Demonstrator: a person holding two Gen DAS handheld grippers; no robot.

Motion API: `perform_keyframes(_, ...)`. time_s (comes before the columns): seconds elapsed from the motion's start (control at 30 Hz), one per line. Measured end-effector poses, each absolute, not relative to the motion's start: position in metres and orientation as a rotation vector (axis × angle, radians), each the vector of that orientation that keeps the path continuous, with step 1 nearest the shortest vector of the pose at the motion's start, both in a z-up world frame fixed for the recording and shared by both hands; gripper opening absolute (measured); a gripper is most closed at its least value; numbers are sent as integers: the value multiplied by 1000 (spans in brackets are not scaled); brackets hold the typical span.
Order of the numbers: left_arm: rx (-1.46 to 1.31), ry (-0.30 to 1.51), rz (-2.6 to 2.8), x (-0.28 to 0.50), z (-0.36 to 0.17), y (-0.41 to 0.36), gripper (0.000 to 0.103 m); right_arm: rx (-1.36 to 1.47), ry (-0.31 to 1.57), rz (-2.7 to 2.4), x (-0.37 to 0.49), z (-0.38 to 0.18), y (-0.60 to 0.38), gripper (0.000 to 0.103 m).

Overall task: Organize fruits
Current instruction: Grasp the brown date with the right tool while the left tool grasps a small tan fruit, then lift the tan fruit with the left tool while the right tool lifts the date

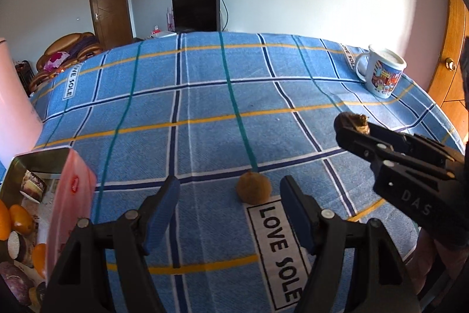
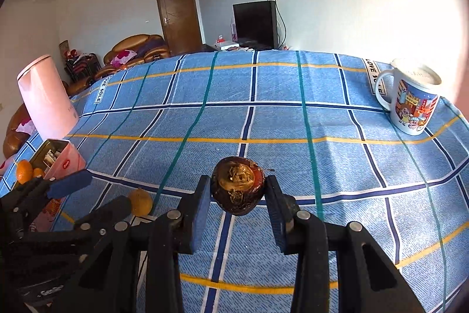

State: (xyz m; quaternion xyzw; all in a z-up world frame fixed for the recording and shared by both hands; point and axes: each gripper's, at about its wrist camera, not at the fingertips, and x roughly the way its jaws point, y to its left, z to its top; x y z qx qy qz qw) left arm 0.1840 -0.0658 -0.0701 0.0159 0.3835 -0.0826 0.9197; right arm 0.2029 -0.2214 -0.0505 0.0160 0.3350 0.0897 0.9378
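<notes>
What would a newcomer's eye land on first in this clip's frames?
The dark fruit pinched in the right claw, held over the blue plaid cloth. Next, the brown fruit lying on the cloth between the open left claw's fingers, and the tin of fruit at far left.

A: Cut off at the left edge of the left wrist view: pink kettle [image 1: 17, 107], top and far side lost. Same for the tin box [image 1: 44, 163], lower part gone past the frame, some fruit inside only half seen

B: Hidden under the right tool [image 2: 238, 189]: sides of the dark fruit [image 2: 238, 187]. Washed out by glare: mug [image 2: 414, 104] rim. Partly masked behind the left tool [image 2: 96, 189]: small brown fruit [image 2: 141, 201]
</notes>
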Motion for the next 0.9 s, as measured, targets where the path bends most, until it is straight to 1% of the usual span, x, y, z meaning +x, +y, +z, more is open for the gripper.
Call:
perform_keyframes(0.07, 36, 825, -181, 190, -75, -71, 65, 48, 672, 184, 202, -49, -225, 39)
perform_keyframes(0.17, 70, 852, -194, 195, -79, -81, 51, 54, 668, 195, 202, -49, -224, 39)
perform_keyframes(0.2, 76, 870, -203, 197, -82, -83, 40, 50, 665, 200, 202, -48, -223, 39)
perform_keyframes(0.23, 71, 892, -212, 200, -85, -84, 33, 46, 660, 206, 201, -48, -222, 39)
perform_keyframes(0.27, 65, 887, -212, 201, -84, -84, 33, 44, 657, 210, 200, -48, -222, 39)
perform_keyframes(0.3, 64, 889, -213, 201, -84, -84, 29, 46, 655, 214, 200, -47, -222, 39)
perform_keyframes(0.43, 56, 867, -219, 196, -80, -82, 29, 64, 629, 240, 195, -45, -225, 39)
perform_keyframes(0.73, 78, 710, -166, 176, -60, -77, 29, 53, 547, 259, 181, -37, -222, 39)
perform_keyframes(0.9, 77, 660, -150, 170, -54, -75, 29, 43, 494, 259, 173, -32, -222, 39)
